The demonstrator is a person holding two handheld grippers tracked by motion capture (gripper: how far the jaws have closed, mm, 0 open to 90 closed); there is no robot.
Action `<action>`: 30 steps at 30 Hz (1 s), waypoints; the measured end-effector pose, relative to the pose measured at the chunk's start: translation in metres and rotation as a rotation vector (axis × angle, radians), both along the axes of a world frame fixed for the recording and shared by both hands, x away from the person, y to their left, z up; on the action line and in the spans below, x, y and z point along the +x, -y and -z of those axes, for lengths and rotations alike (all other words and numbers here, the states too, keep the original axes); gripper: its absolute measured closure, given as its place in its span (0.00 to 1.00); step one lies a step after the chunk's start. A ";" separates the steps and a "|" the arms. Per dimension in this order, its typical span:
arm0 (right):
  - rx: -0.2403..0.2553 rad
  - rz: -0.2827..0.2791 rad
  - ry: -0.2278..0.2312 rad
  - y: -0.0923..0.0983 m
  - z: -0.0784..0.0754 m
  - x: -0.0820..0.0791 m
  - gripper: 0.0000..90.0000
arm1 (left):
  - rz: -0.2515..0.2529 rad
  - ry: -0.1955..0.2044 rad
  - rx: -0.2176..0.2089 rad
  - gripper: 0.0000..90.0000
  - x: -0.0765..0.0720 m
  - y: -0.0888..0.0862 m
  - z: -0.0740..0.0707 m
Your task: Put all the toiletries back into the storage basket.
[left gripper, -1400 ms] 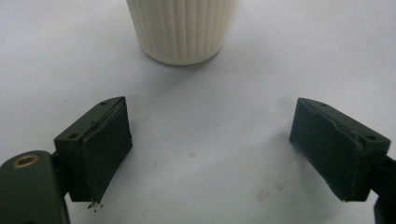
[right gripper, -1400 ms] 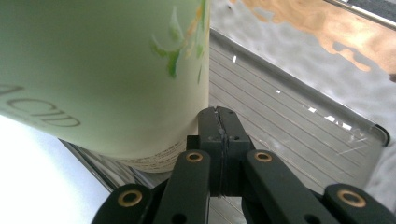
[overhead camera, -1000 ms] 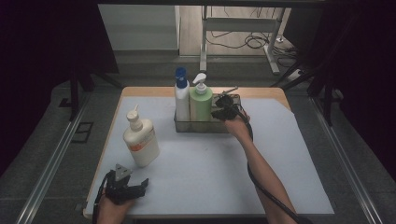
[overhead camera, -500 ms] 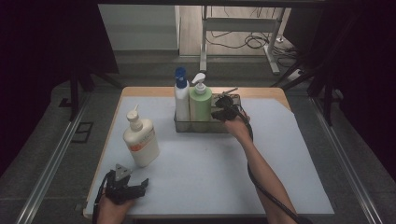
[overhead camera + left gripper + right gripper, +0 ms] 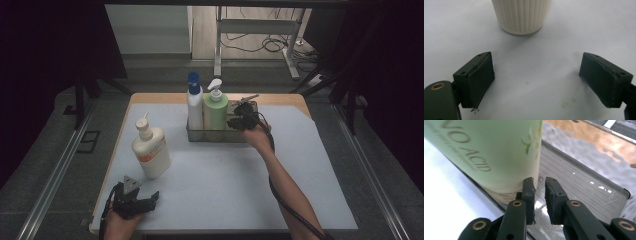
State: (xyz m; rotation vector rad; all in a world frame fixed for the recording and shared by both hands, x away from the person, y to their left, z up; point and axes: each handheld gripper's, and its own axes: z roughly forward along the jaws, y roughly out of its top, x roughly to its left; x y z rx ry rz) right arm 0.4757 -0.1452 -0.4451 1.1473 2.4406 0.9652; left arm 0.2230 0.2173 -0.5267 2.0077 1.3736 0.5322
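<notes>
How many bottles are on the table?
3. A blue-capped white bottle and a green pump bottle stand side by side in the metal tray; a white pump bottle stands alone on the table, front left.

The metal tray (image 5: pixel 200 137) stands at the far middle of the desk (image 5: pixel 225 190), its left part taken up by the blue-capped bottle (image 5: pixel 194 102) and the green pump bottle (image 5: pixel 215 107), which stand side by side. The right part of the tray is bare floor walled by a low rim, and there the right gripper (image 5: pixel 539 186) sits just beside the green bottle. The white pump bottle (image 5: pixel 150 150) stands alone toward the left edge, close ahead of the left gripper (image 5: pixel 134 199). Between it and the tray, and across the near and right parts, the desk lies open.
</notes>
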 end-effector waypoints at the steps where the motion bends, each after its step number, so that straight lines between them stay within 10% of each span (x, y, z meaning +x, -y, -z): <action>1: 0.000 0.000 0.000 0.000 0.000 0.000 0.86 | 0.000 0.000 0.000 0.14 0.000 0.000 0.000; 30: 0.030 -0.065 0.091 0.018 -0.018 -0.038 0.31 | -0.003 0.002 -0.001 0.14 0.000 0.000 0.000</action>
